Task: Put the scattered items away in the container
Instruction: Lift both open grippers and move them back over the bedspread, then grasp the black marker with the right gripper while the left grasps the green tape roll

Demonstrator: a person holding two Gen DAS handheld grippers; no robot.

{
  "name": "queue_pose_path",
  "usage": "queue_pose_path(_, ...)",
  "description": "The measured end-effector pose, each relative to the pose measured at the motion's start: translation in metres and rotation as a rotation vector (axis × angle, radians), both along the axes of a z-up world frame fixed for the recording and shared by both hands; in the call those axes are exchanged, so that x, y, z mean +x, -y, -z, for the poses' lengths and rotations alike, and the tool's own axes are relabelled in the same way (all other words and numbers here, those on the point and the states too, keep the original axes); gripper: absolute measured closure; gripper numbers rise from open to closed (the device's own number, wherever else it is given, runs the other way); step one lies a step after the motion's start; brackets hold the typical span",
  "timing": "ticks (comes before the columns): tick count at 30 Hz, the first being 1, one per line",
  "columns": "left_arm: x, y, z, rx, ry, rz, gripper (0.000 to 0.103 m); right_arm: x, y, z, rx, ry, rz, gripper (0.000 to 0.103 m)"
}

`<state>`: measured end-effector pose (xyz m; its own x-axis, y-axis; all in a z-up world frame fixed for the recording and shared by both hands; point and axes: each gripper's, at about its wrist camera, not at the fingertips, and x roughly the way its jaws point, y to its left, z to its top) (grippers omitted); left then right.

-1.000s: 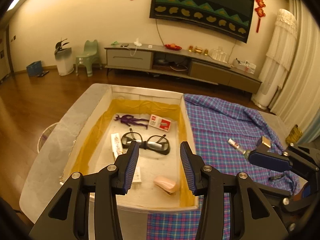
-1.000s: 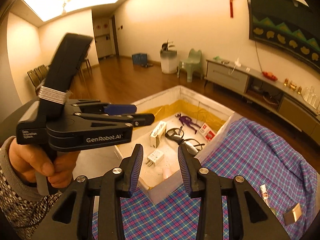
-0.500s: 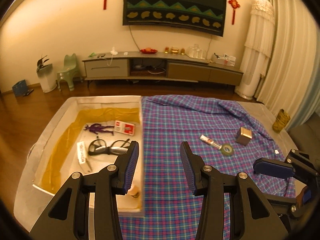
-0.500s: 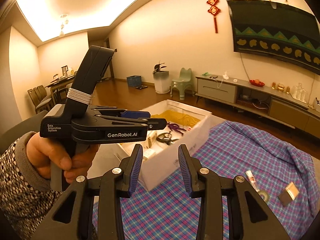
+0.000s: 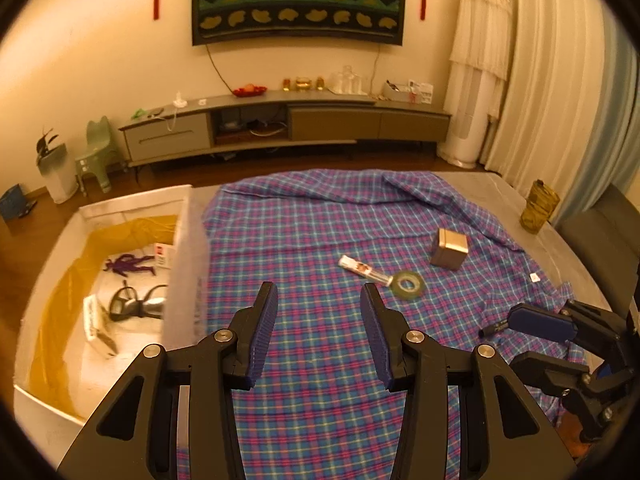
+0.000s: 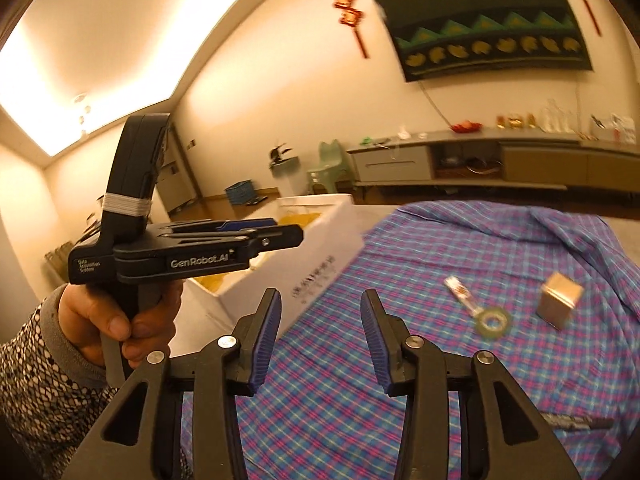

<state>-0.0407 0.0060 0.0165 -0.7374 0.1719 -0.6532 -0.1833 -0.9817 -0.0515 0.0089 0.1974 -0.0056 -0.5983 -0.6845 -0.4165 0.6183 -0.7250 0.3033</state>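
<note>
A white box (image 5: 186,248) with a yellow lining stands at the left of the plaid cloth (image 5: 320,240); it also shows in the right wrist view (image 6: 320,248). Inside lie black glasses (image 5: 136,304), a purple figure (image 5: 128,265) and small packets. On the cloth lie a small tube (image 5: 362,269), a tape roll (image 5: 409,283), a metal tin (image 5: 449,248) and a dark pen (image 5: 494,327). My left gripper (image 5: 318,316) is open and empty above the cloth, right of the box. My right gripper (image 6: 320,320) is open and empty; it also shows in the left wrist view (image 5: 536,320) by the pen.
An amber glass (image 5: 538,207) stands at the table's far right edge. A TV stand (image 5: 288,120) runs along the back wall. A green chair (image 5: 96,152) and a white bin (image 5: 56,172) stand at the far left. Curtains (image 5: 560,80) hang at the right.
Both grippers have swung right, away from the box and toward the cloth. The tube, tape and tin have come toward the middle of both views. Both stay open.
</note>
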Motion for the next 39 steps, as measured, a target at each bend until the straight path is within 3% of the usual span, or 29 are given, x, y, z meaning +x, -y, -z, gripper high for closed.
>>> queue_pose_path(11,-0.030,-0.070,0.037,-0.001,0.087,0.098,0.057,-0.031,-0.089,0.016,-0.029,0.132,0.252,0.059)
queue_pose_path(17,-0.037,-0.092,0.058,-0.003,0.131,0.146,0.057,-0.048,-0.144,0.041,-0.005,0.303,0.397,0.059)
queue_pose_path(22,-0.046,-0.101,0.070,0.033,0.179,0.161,0.057,-0.052,-0.140,0.071,0.110,0.391,0.319,0.059)
queue_pose_path(28,-0.072,-0.109,0.080,0.071,0.201,0.138,0.057,-0.057,-0.103,0.091,0.487,0.308,0.201,0.059)
queue_pose_path(30,-0.083,-0.115,0.087,0.055,0.187,0.142,0.054,-0.068,-0.102,0.098,0.568,0.291,0.156,0.059)
queue_pose_path(35,-0.106,-0.137,0.113,-0.015,0.214,0.197,0.052,-0.078,-0.114,0.107,0.650,0.299,0.051,0.059)
queue_pose_path(38,-0.116,-0.148,0.130,-0.028,0.234,0.232,0.052,-0.084,-0.123,0.117,0.649,0.330,0.021,0.060)
queue_pose_path(39,-0.119,-0.150,0.136,-0.030,0.237,0.234,0.052,-0.084,-0.124,0.119,0.642,0.341,0.021,0.065)
